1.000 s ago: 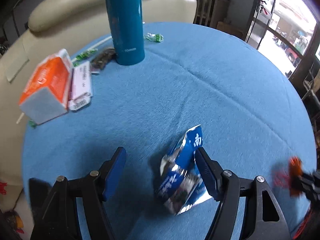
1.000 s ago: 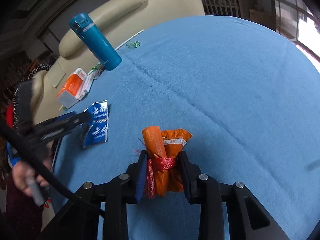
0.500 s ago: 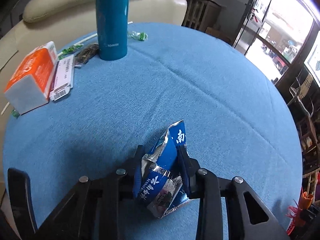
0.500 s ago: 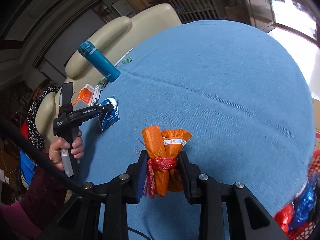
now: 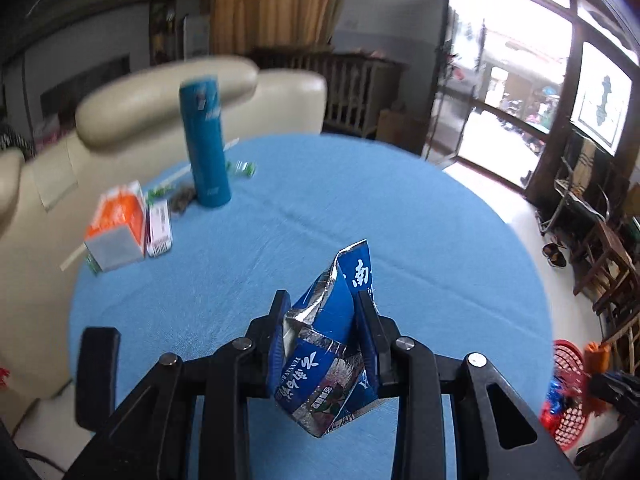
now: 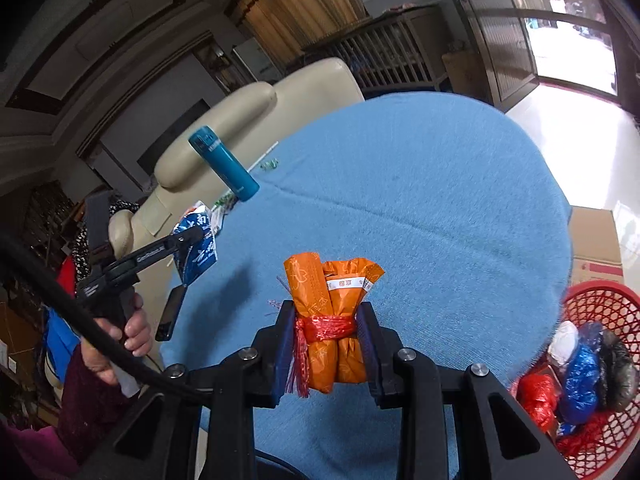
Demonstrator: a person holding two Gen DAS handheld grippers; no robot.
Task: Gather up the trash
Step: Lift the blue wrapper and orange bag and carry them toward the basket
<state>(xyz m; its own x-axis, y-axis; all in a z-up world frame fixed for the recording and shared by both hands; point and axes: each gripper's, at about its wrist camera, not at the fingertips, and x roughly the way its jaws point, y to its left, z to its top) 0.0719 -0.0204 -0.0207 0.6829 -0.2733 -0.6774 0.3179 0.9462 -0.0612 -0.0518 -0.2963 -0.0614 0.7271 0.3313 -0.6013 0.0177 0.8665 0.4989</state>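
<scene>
My left gripper (image 5: 322,322) is shut on a crumpled blue foil wrapper (image 5: 328,344) and holds it above the round blue table (image 5: 400,216). The same wrapper (image 6: 196,246) shows at the left of the right wrist view, lifted off the table. My right gripper (image 6: 328,334) is shut on an orange wrapper bundle (image 6: 332,312) tied with red string, above the table's near edge. A red mesh basket (image 6: 592,304) with several wrappers inside stands low at the right, beside the table; it also shows in the left wrist view (image 5: 568,396).
A teal flask (image 5: 206,140) stands at the table's far left. Beside it lie an orange-and-white carton (image 5: 116,232), a pink-white packet (image 5: 159,226), small green wrappers (image 5: 242,168) and a dark wrapper (image 5: 180,200). A cream sofa (image 5: 168,96) is behind the table. A cardboard box (image 6: 596,244) stands behind the basket.
My left gripper closed on the blue wrapper and lifted it off the table. My right gripper rose and drew back with the orange bundle; the red basket came into view.
</scene>
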